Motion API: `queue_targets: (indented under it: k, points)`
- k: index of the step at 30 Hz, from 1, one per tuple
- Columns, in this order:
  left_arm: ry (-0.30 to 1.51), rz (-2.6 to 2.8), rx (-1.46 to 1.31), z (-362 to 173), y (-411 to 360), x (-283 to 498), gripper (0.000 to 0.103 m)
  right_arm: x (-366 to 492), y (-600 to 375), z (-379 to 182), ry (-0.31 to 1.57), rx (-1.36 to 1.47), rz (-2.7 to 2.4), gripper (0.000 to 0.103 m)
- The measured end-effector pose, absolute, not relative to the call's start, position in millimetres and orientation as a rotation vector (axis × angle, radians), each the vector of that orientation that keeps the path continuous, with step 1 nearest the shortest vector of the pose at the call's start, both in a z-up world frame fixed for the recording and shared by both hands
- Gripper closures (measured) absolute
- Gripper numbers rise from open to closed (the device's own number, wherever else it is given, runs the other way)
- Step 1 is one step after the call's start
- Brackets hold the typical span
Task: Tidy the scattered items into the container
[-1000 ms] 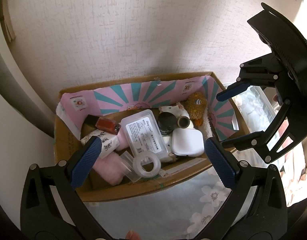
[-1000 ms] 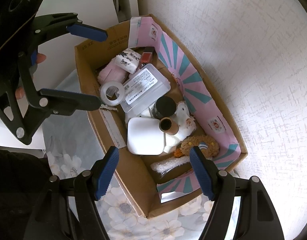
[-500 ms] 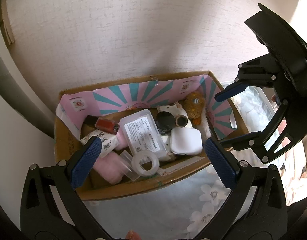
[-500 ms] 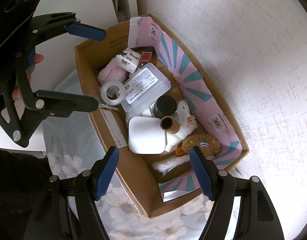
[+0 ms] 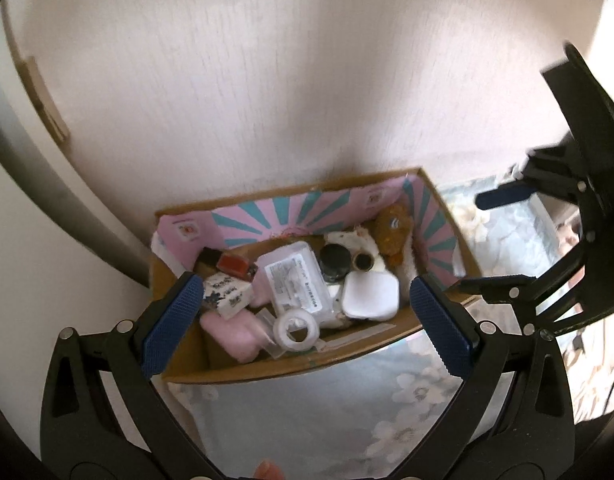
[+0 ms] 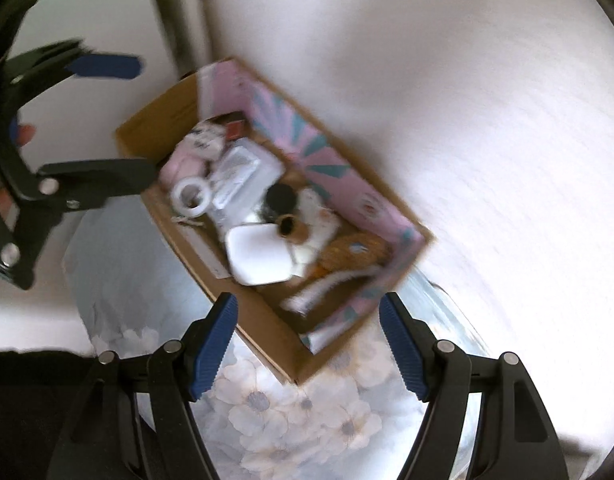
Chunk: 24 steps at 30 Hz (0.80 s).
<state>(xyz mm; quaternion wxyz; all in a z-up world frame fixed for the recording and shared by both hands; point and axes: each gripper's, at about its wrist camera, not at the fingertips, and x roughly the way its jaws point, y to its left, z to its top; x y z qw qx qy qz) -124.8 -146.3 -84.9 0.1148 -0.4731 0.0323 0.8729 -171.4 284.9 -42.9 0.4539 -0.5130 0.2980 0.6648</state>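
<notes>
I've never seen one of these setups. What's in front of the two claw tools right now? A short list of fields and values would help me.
container: brown cardboard box with a pink and teal lining, against a pale wall
surface: floral cloth
in the box: white rounded plastic case, clear tape ring, clear labelled plastic box, black round jar, brown plush toy, pink soft item
left gripper: open, empty
right gripper: open, empty
outside the box: no loose items visible
</notes>
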Motion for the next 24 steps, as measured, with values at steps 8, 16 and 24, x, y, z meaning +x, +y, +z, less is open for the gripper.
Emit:
queue_targets:
  k: [8, 16, 24]
  points:
    - [-0.069, 2.648, -1.336, -49, -143, -109, 0.000, -134, 249, 0, 0.797, -0.964, 1.423, 0.034]
    - [-0.046, 2.775, -1.269, -21, -121, -84, 0.000, -104, 206, 30, 0.870, -0.719, 1.233, 0.034]
    - [-0.075, 2.852, -1.242, -5, -112, -61, 0.000, -98, 166, 44, 0.874, -0.613, 1.163, 0.034]
